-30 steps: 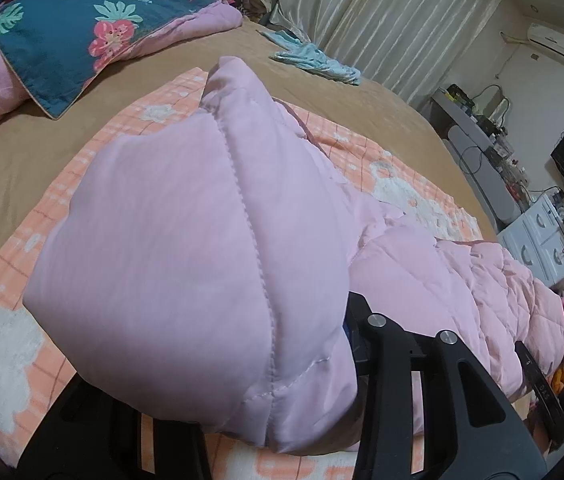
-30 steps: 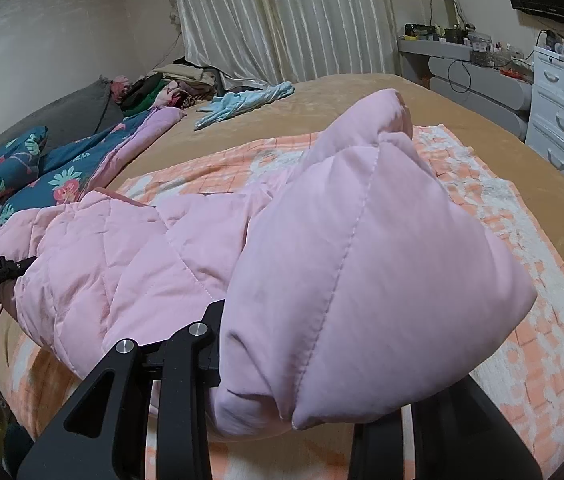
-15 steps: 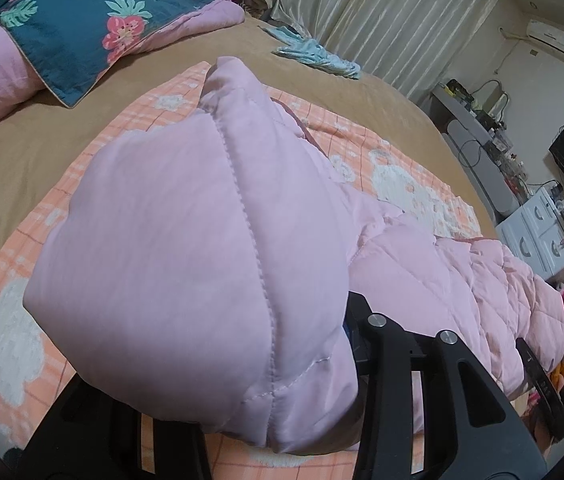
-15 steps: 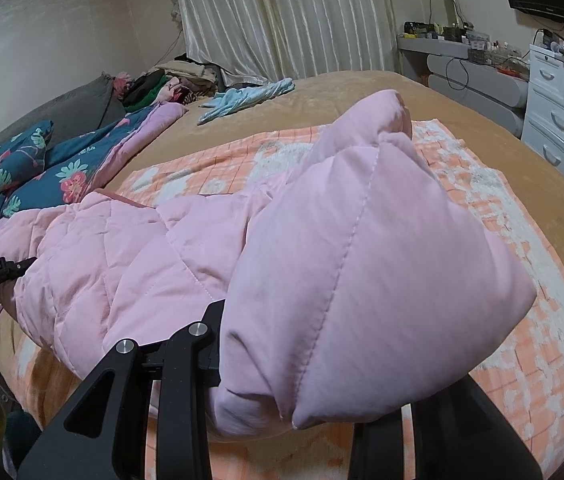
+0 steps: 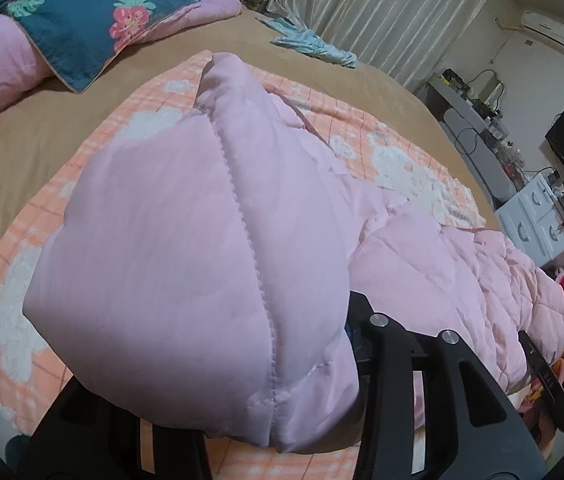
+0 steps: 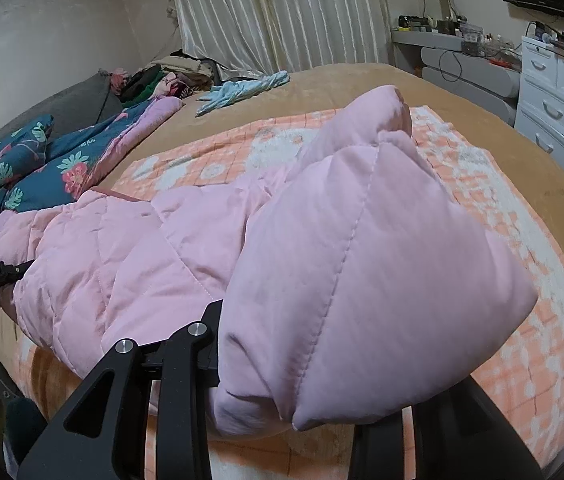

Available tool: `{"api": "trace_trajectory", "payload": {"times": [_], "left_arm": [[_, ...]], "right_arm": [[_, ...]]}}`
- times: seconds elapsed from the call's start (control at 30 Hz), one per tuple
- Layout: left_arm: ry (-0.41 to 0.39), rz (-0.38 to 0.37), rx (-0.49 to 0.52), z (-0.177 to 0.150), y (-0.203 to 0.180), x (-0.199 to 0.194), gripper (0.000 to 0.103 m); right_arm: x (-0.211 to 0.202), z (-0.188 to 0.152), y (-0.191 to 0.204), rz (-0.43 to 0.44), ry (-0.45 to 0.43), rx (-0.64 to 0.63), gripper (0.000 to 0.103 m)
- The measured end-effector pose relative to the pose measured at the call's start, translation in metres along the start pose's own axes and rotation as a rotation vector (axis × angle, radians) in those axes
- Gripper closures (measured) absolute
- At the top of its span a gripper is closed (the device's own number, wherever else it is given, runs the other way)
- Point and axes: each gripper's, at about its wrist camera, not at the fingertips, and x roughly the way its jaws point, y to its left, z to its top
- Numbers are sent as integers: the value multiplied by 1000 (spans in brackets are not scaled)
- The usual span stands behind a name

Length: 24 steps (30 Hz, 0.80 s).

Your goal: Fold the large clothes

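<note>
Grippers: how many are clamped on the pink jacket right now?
2: the left gripper and the right gripper each pinch a puffy end of the pink jacket.

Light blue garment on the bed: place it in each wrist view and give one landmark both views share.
Left wrist: light blue garment lies upper centre-right, on the tan bedspread before the curtains.
Right wrist: light blue garment lies upper centre-left, on the same bedspread.
Shared landmark: the striped curtains directly behind it.

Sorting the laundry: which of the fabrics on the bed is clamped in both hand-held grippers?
The pink quilted jacket, its puffy ends bulging from each; the floral duvet and light-blue garment lie untouched.
</note>
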Motion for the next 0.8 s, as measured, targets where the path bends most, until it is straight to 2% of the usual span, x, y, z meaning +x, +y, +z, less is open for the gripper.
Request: {"api": "trace_trajectory", "payload": {"times": [0.5,0.8], "left_arm": [[36,36,-3,-18,13,21,63],[45,44,-6,-23,16,28,58]], "right_arm": [[32,-19,-18,-12,85,121,63],[53,-30,-32,-20,128,201,50]]}}
